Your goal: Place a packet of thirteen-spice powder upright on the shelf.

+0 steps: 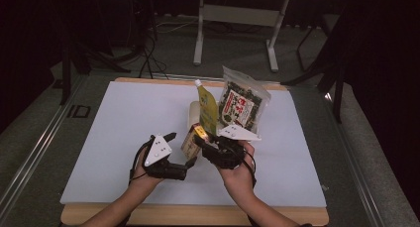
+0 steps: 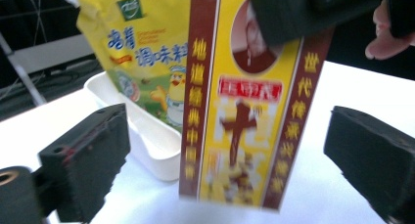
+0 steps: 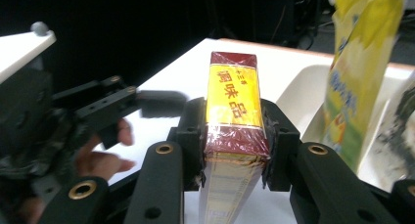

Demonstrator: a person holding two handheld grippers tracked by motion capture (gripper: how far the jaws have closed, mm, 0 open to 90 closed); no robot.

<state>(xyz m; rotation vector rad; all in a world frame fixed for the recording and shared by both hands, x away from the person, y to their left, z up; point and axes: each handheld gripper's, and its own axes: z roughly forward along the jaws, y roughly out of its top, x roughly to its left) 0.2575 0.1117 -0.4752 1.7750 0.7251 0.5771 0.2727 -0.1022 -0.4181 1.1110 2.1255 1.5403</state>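
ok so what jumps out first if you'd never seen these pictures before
First, the red and yellow box, upright near the front middle of the white table, clamped between the fingers of the right gripper. The left gripper sits beside it with its fingers wide apart, either side of the box without touching it. Just behind, a yellow spouted pouch and a clear bag of dark snacks stand in a white tray.

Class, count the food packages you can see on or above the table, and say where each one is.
3. The box is clamped in the right gripper. The yellow pouch stands in the white tray. The seaweed bag leans at its right. Others may be hidden behind.
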